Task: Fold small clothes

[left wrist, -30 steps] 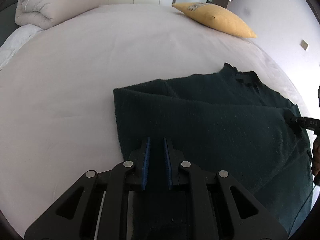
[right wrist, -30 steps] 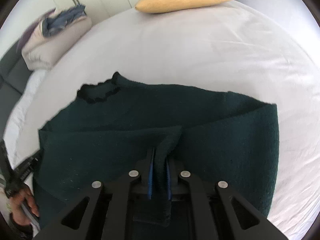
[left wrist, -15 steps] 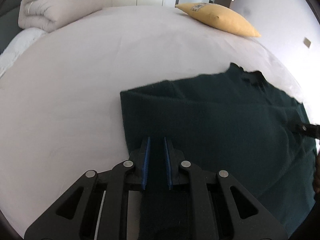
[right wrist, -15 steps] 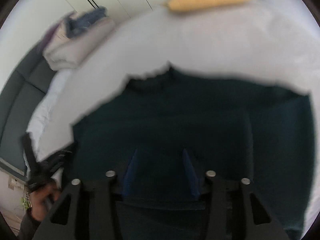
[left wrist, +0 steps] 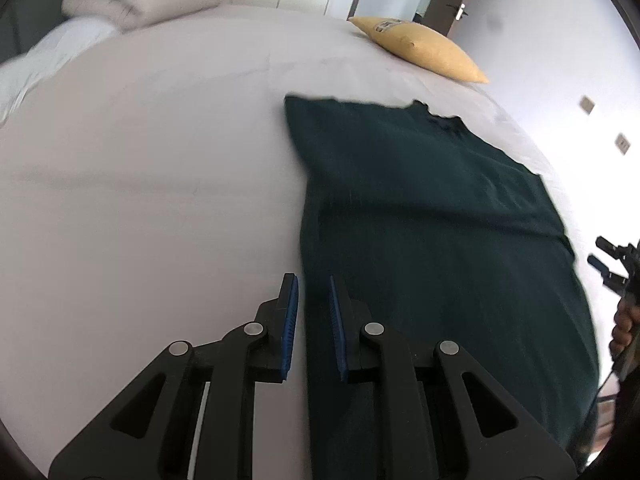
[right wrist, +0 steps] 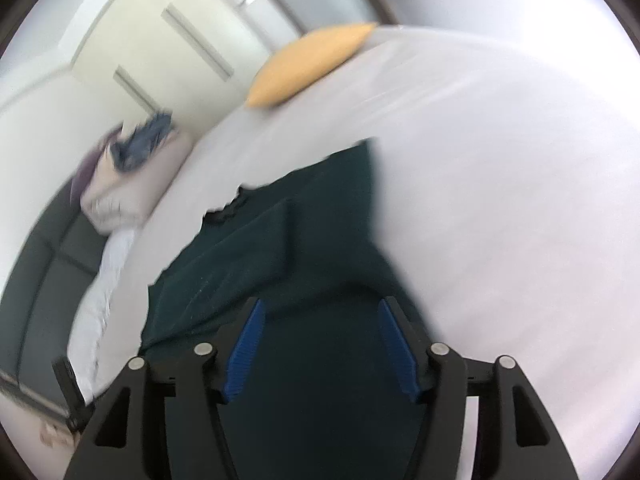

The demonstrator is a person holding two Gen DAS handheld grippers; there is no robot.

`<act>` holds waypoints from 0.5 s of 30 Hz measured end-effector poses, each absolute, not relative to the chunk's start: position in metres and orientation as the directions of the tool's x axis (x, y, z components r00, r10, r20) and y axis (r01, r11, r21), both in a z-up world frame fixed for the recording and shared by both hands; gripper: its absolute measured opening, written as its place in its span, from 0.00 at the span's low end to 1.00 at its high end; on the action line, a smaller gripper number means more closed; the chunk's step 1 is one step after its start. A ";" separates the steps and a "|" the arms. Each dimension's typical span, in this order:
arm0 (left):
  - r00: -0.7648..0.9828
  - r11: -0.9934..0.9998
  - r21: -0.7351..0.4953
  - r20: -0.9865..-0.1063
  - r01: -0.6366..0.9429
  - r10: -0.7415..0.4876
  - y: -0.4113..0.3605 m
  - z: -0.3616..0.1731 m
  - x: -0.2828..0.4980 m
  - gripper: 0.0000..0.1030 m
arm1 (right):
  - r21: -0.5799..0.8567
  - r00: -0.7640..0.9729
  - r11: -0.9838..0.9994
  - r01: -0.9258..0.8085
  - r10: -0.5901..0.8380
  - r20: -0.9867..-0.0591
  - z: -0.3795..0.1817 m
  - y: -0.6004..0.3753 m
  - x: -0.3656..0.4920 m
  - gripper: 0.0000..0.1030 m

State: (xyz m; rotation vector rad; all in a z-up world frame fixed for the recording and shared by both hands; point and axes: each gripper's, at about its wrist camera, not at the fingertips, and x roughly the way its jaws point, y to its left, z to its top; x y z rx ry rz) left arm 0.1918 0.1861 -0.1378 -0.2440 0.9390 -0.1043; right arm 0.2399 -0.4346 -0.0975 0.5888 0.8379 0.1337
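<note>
**Soft dark knit on the bed, both grippers near its near edge**

The dark green garment (left wrist: 420, 216) lies spread on the white bed (left wrist: 140, 168), its frilled neckline toward the far side, where a yellow pillow (left wrist: 420, 50) rests. In the right wrist view a flap of the cloth lies folded over the body of the garment, so one fold looks made and more remain.

The left gripper (left wrist: 313, 320) sits at the garment's left edge with its jaws narrow; a strip of cloth runs between the blue pads, though whether they actually pinch it cannot be told. The right gripper (right wrist: 322, 344) hangs over the near hem with its jaws wide and nothing in them — the view is blurred.

The knit appears thick, limp and light: it will likely sag and drape rather than hold a line, and its fuzzy surface should grip the pads well. The sensible holds are the corners or side edges — taking both layers together, so the flap does not slide open.
</note>
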 end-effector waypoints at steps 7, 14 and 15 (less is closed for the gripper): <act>0.570 0.908 -0.413 -0.766 -0.078 -0.299 0.191 -0.148 0.084 0.79 | 0.478 0.660 0.860 0.178 0.256 -0.706 -0.105 -0.459 0.121 0.73; 0.530 0.895 -0.443 -0.773 -0.059 -0.348 0.185 -0.154 0.037 0.79 | 0.418 0.620 0.892 0.170 0.233 -0.749 -0.124 -0.452 0.070 0.73; 0.526 0.891 -0.450 -0.773 -0.062 -0.354 0.186 -0.153 0.036 0.79 | 0.408 0.621 0.896 0.175 0.221 -0.752 -0.124 -0.452 0.068 0.73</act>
